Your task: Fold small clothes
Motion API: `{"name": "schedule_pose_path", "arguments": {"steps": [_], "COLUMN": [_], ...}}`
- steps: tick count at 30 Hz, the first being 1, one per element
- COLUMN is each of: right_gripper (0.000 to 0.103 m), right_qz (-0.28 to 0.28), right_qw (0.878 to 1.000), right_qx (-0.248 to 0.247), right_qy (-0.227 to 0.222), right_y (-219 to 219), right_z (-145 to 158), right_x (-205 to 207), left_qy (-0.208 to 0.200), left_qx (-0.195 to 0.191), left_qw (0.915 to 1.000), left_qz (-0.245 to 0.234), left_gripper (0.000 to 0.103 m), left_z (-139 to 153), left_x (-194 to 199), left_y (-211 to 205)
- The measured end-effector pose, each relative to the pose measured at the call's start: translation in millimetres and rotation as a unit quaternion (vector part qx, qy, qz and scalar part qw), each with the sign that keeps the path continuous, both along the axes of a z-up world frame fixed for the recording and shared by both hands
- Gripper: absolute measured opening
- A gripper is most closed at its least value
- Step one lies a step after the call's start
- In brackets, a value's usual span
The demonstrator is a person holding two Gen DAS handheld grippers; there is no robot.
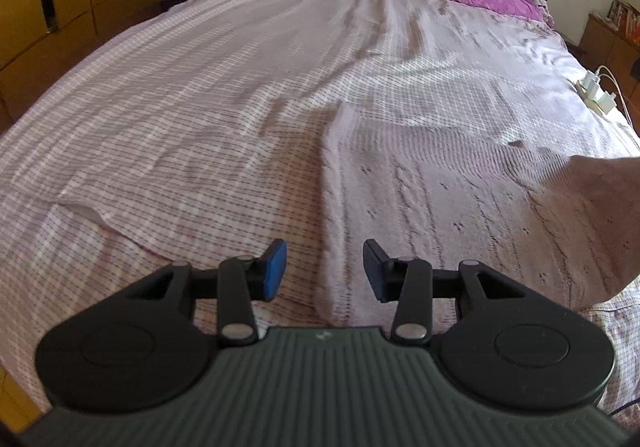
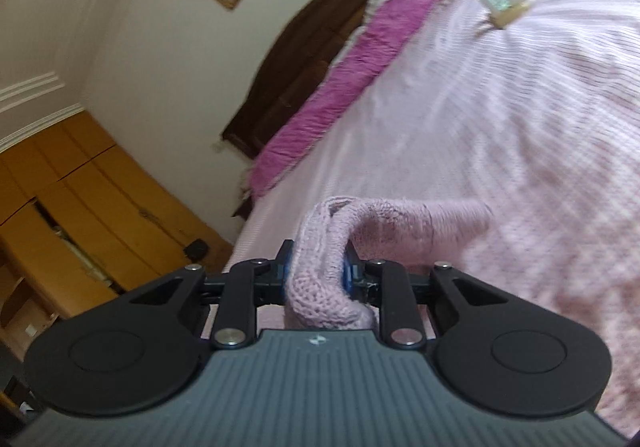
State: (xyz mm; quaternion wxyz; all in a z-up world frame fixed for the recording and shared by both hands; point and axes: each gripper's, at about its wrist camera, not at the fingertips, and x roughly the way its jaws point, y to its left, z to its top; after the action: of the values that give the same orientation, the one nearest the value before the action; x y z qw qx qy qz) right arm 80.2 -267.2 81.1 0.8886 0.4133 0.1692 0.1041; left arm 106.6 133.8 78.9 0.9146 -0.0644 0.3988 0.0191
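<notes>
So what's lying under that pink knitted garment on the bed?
The pink knitted garment lies on the checked bedsheet, and one end is pinched in the right gripper. Whatever lies beneath the spread knit is covered.

Pale pink knit garment, checked bedsheet

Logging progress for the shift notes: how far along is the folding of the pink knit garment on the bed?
Early stage. Done: nothing looks folded; the pink knit garment lies spread on the bed. In hand: the right gripper is shut on a bunched edge. The left gripper is open and empty. Left: every fold.
</notes>
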Motion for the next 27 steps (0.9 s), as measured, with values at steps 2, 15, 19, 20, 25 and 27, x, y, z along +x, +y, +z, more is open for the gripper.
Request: {"name": "schedule_pose_path", "arguments": {"steps": [2,15,19,20,25,27], "right_gripper": [0.025,0.024,0.024,0.024,0.018,0.018], "right_qz": [0.013,0.089,0.121,0.128,0.181,0.199], "right_qw": [1.000,0.995,0.991,0.990,0.979,0.972], "right_qx": [-0.001,-0.009,-0.026,-0.034,-0.096,-0.126], "right_qy": [-0.012,-0.045,-0.042,-0.041,-0.015,0.012], "right_y": [15,131,181,192,270,300], "right_z": [12,62,65,64,46,29], "right_x": [4,29,33,35,43,48], "left_qy": [-0.004,-0.020,-0.026,-0.027,-0.027,-0.025], "left_qx": [-0.002,-0.003,-0.001,-0.001,-0.006,-0.009], "left_qw": [1.0000,0.9992,0.9990,0.9989,0.9987,0.9987], "left_qz": [0.004,0.033,0.037,0.037,0.043,0.044], "left_gripper": [0.044,0.044,0.044,0.044,0.044,0.044], "left_z": [3,14,16,16,12,9], "left_x": [-3,-20,-26,-27,-30,-31], "left_y": [6,43,54,57,70,74]}}
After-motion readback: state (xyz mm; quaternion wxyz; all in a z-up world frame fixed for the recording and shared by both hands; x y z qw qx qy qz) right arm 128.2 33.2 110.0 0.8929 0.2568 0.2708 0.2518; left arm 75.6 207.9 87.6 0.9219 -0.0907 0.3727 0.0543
